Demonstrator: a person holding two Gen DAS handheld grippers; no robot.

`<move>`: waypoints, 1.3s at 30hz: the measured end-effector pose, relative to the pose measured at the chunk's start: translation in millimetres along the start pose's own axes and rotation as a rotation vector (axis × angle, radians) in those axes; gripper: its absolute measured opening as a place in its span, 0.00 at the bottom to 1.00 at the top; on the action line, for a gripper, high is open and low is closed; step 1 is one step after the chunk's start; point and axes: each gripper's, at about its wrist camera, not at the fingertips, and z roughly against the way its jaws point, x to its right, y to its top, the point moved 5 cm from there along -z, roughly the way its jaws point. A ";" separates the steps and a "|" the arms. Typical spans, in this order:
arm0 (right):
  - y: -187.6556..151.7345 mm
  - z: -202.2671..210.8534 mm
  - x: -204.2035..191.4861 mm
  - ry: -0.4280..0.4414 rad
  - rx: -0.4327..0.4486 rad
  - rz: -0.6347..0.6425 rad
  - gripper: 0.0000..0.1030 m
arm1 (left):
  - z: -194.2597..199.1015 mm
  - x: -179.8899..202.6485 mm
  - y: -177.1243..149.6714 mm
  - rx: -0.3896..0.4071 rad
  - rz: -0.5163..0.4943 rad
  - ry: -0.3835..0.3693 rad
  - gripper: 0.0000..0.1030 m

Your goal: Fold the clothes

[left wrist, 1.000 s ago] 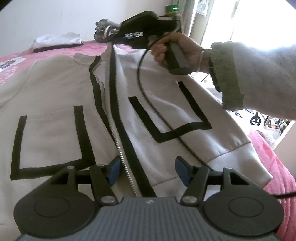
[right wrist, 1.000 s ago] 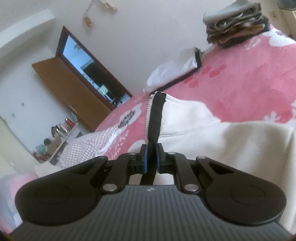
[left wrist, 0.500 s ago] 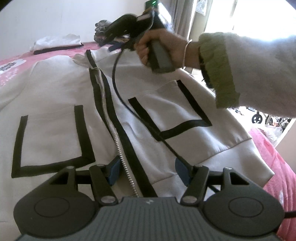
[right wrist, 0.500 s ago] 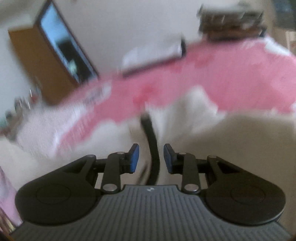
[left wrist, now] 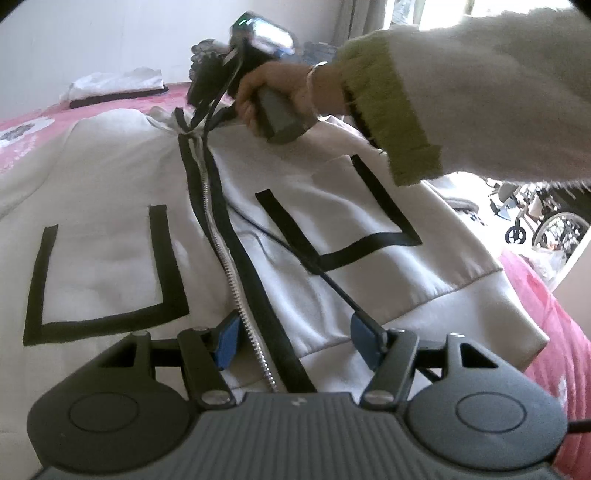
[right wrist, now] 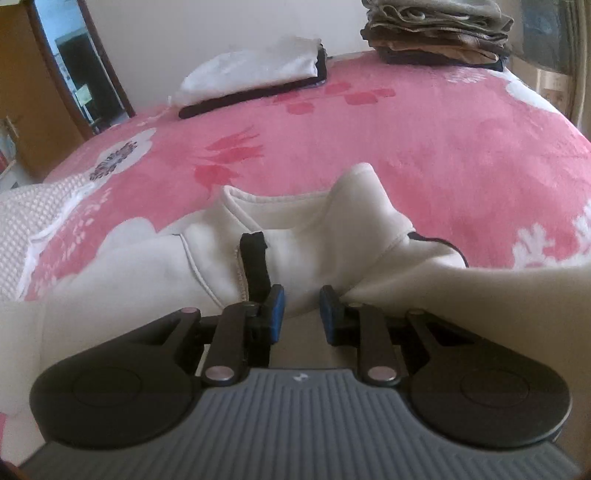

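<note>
A pink flowered bed (right wrist: 424, 147) carries a white jacket (left wrist: 110, 177), a folded white garment (right wrist: 255, 74) and stacked clothes (right wrist: 436, 29).

We find no readable words, brand names or numbers in either view. The only mark is a small pale emblem (left wrist: 296, 401) moulded on the ribbed grey housing between the arms of each tool, seen also in the right wrist view (right wrist: 300, 377); its shape is too small to make out.
</note>
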 end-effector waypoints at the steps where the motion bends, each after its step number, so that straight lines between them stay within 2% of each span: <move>1: 1.5 10.2 1.6 0.007 0.008 -0.010 0.20 | 0.7 -0.6 0.7 0.001 0.007 -0.003 0.63; 4: 3.8 53.1 9.4 0.040 0.051 -0.029 0.20 | 5.9 -3.4 2.8 0.013 0.032 -0.017 0.63; 9: -14.0 173.8 41.1 0.145 0.118 -0.108 0.21 | 21.9 -2.3 6.6 0.052 0.011 -0.026 0.63; 13: -47.4 268.8 54.4 0.156 0.132 -0.114 0.21 | 32.9 5.2 9.7 0.084 -0.042 -0.028 0.63; 16: -89.7 315.4 41.3 0.108 0.094 -0.015 0.21 | 36.4 14.2 9.4 0.087 -0.080 -0.039 0.63; 19: -137.3 331.2 30.1 0.011 0.052 0.116 0.21 | 39.7 25.8 6.8 0.083 -0.116 -0.061 0.63; 25: -220.7 299.7 18.6 0.013 -0.075 0.170 0.21 | 33.5 56.8 -12.6 0.022 -0.216 -0.053 0.62; 27: -257.1 271.1 18.9 0.001 -0.174 0.173 0.20 | 26.5 64.1 -22.3 -0.024 -0.246 -0.026 0.62; 29: -276.7 264.9 15.4 -0.028 -0.121 0.190 0.20 | 23.7 67.8 -30.5 -0.049 -0.267 0.003 0.61; 32: -272.8 278.3 14.0 -0.027 -0.098 0.133 0.21 | 28.9 71.2 -34.6 -0.050 -0.286 0.016 0.61; 36: -258.2 315.9 48.4 -0.002 0.030 -0.125 0.24 | 38.9 66.5 -31.1 -0.048 -0.248 0.004 0.62; 39: -263.1 345.3 89.4 -0.035 0.124 -0.341 0.36 | 44.1 63.8 -30.9 -0.049 -0.238 0.007 0.62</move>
